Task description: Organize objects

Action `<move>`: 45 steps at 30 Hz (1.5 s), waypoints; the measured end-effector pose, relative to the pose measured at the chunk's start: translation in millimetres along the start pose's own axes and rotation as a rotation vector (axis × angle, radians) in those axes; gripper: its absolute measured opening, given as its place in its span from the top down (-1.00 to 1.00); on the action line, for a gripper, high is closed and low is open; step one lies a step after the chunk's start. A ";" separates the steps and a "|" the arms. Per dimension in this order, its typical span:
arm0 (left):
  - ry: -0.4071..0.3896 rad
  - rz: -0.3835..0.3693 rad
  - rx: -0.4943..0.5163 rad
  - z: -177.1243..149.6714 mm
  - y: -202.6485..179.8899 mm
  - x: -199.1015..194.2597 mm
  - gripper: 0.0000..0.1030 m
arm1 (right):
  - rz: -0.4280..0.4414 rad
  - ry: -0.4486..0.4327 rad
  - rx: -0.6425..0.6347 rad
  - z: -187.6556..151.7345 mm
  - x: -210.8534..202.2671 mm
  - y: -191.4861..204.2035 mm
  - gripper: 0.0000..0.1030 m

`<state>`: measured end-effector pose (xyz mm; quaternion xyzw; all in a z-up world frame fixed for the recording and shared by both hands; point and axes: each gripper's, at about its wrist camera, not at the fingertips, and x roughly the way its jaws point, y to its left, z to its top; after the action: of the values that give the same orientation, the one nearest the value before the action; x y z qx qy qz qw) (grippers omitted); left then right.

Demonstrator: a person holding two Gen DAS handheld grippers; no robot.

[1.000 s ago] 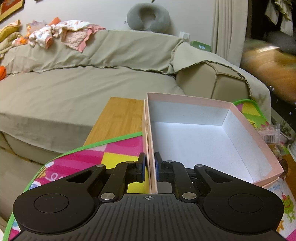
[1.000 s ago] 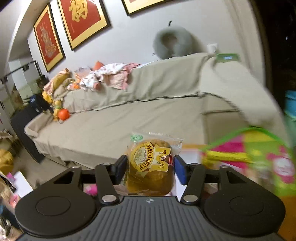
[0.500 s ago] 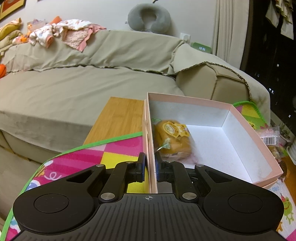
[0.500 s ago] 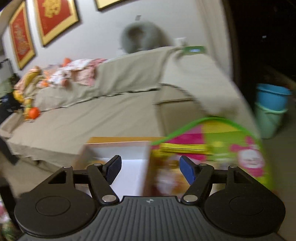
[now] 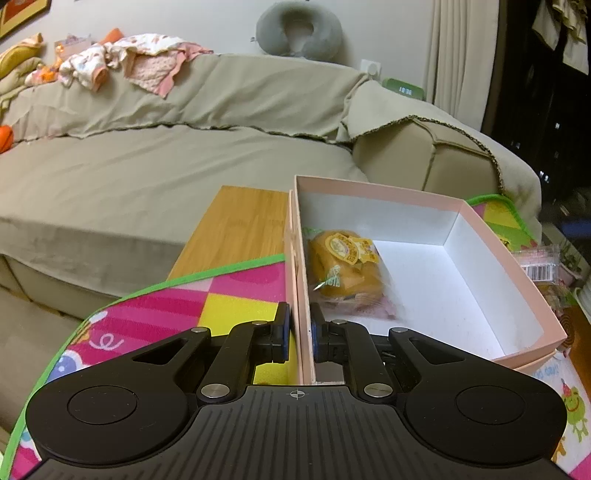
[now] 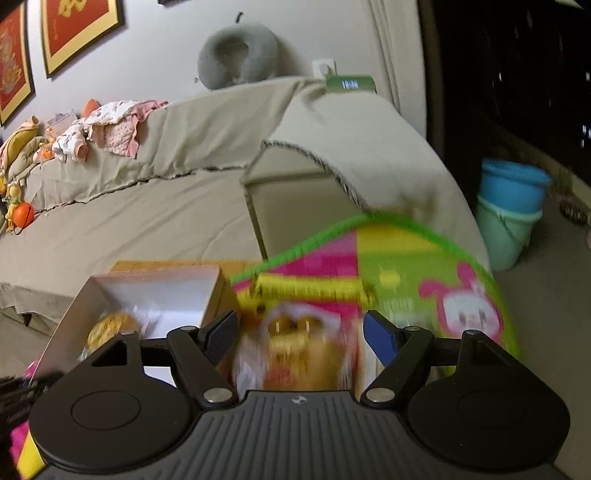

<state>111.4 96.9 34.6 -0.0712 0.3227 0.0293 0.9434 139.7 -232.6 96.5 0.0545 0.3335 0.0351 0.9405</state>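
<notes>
The pink box [image 5: 476,236] is my landmark. It sits open on the bright play mat [image 5: 192,299], with a wooden table edge [image 5: 240,229] just beyond its left wall and the beige sofa [image 5: 166,158] behind that. Inside the box, against the left wall, lies a wrapped bread bun [image 5: 343,266] with a round yellow label, resting on the white floor of the box; the remainder of that floor is bare.

My left claw [image 5: 300,328] is clenched on the left wall of the box near its front corner, one blue pad outside and one inside, both pressing the cardboard.

My right claw [image 6: 300,334] hangs to the right of the box, over the mat, and its jaws are spreading apart. Between them, but touching neither pad, is a second wrapped snack [image 6: 295,350], yellowish in clear plastic, too blurred to read. From this side I see the box [image 6: 74,306] at lower left with the bun [image 6: 110,328] in it.

Right of the box, in the left view, a clear packet with a barcode [image 5: 541,264] lies on the mat. Further right of the box, past the sofa arm, stand stacked blue and green buckets [image 6: 511,206]. A grey neck pillow [image 5: 299,29] sits on the sofa back.
</notes>
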 end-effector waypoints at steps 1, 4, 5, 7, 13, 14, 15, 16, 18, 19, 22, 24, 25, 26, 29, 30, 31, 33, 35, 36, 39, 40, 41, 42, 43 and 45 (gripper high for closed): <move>-0.001 -0.001 0.000 -0.1 0.1 0.1 0.77 | 0.001 0.003 -0.011 8.7 9.2 1.3 -0.47; -0.001 -0.001 0.001 0.0 -0.4 0.1 0.77 | -0.004 0.065 -0.022 35.3 46.4 1.1 -0.47; 0.000 -0.001 0.002 0.0 -0.6 0.1 0.77 | -0.008 0.100 -0.024 42.0 63.3 1.3 -0.47; 0.004 -0.001 0.008 -0.5 -0.6 -0.1 0.77 | -0.059 0.152 -0.025 50.1 95.1 2.4 -0.47; 0.007 0.002 0.015 -0.4 -1.7 0.1 0.77 | -0.072 0.327 0.126 58.0 156.3 -31.3 -0.06; 0.007 0.000 0.013 -0.7 -1.5 -0.1 0.77 | -0.068 0.332 0.108 57.0 153.9 -34.6 0.04; 0.006 -0.001 0.011 -1.1 -1.3 -0.2 0.77 | -0.048 0.337 0.087 54.7 148.1 -38.1 0.09; 0.004 0.000 0.009 -1.2 -1.0 -0.3 0.77 | -0.036 0.342 0.078 51.1 141.3 -42.0 0.23; 0.000 -0.001 0.005 -2.3 -0.4 -0.7 0.77 | -0.010 0.361 0.082 38.5 123.9 -51.0 0.47; -0.001 -0.004 0.000 -2.9 0.3 -0.9 0.77 | 0.002 0.374 0.082 29.6 116.1 -54.6 0.53; 0.000 -0.008 -0.012 -2.5 2.4 -1.1 0.76 | 0.016 0.374 0.030 2.2 87.8 -55.4 0.53; 0.000 -0.007 -0.013 -2.1 2.4 -1.2 0.76 | 0.057 0.395 0.040 -14.5 69.9 -57.2 0.53; 0.000 -0.007 -0.013 -2.0 2.7 -1.3 0.76 | 0.088 0.410 0.055 -23.8 60.7 -57.5 0.53; 0.000 -0.007 -0.013 -1.9 3.0 -1.4 0.76 | 0.118 0.422 0.066 -31.3 53.8 -58.7 0.52; 0.003 -0.009 -0.015 -1.7 3.7 -1.0 0.76 | 0.167 0.451 0.018 -51.6 30.2 -45.0 0.52; 0.004 -0.012 -0.016 -1.5 4.1 -0.8 0.76 | 0.166 0.448 -0.012 -52.9 26.7 -38.6 0.52; 0.004 -0.012 -0.015 -1.8 4.2 -0.8 0.76 | 0.164 0.432 -0.035 -50.4 22.7 -35.5 0.52; 0.004 -0.011 -0.015 -1.7 4.3 -0.8 0.76 | 0.136 0.377 -0.066 -37.9 18.9 -32.8 0.47; 0.005 -0.008 -0.011 -1.5 4.4 -0.6 0.77 | 0.107 0.313 -0.074 -18.3 24.6 -35.0 0.38; 0.005 -0.007 -0.007 -1.4 4.2 -0.7 0.77 | 0.090 0.283 -0.078 -9.1 30.3 -35.2 0.34; 0.006 -0.006 0.000 -1.1 3.8 -0.5 0.77 | 0.030 0.213 -0.130 18.5 60.4 -28.4 0.18; 0.006 -0.005 0.003 -0.9 3.2 -0.3 0.76 | 0.016 0.200 -0.160 24.6 72.3 -23.1 0.02; 0.006 -0.001 0.008 -0.7 2.8 -0.4 0.75 | 0.003 0.175 -0.182 30.8 83.8 -19.6 -0.01; 0.004 0.001 0.013 -1.0 2.4 -0.6 0.75 | 0.005 0.141 -0.183 38.9 92.4 -17.5 -0.04; 0.004 0.000 0.016 -1.1 2.0 -0.5 0.75 | 0.016 0.130 -0.179 48.2 101.0 -15.9 -0.17; 0.007 -0.003 0.019 -0.8 1.6 -0.5 0.75 | 0.019 0.118 -0.156 62.7 115.0 -16.0 -0.28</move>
<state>110.4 98.4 34.0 -0.0629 0.3260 0.0245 0.9430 268.8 -241.7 71.2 -0.0178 0.3841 0.0728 0.9203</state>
